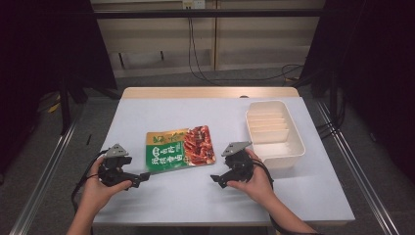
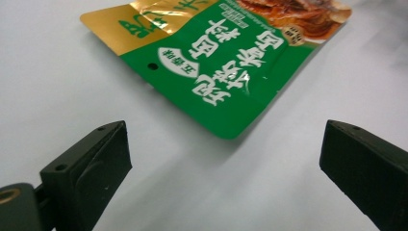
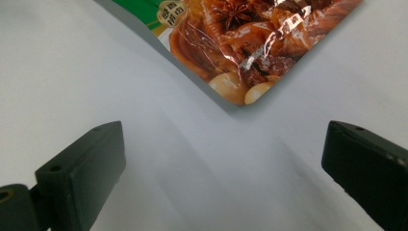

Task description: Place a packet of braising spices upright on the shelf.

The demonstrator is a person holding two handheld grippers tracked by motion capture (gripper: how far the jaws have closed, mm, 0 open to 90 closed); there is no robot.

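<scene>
A flat food pouch (image 1: 180, 148), green and gold with a picture of braised meat, lies on the white table (image 1: 195, 196). My left gripper (image 1: 144, 177) is held just below the pouch's near left corner, jaws wide open and empty. In the left gripper view the green corner of the pouch (image 2: 221, 72) lies ahead of the jaws. My right gripper (image 1: 216, 180) sits below the pouch's near right corner, also open with nothing in it. The right gripper view has the pouch's meat-picture corner (image 3: 250, 43) ahead of the jaws.
A cream plastic bin (image 1: 274, 133) with slotted dividers stands at the right of the table, just beyond my right hand. Metal rails run along both sides of the table, and cables trail on the floor behind it.
</scene>
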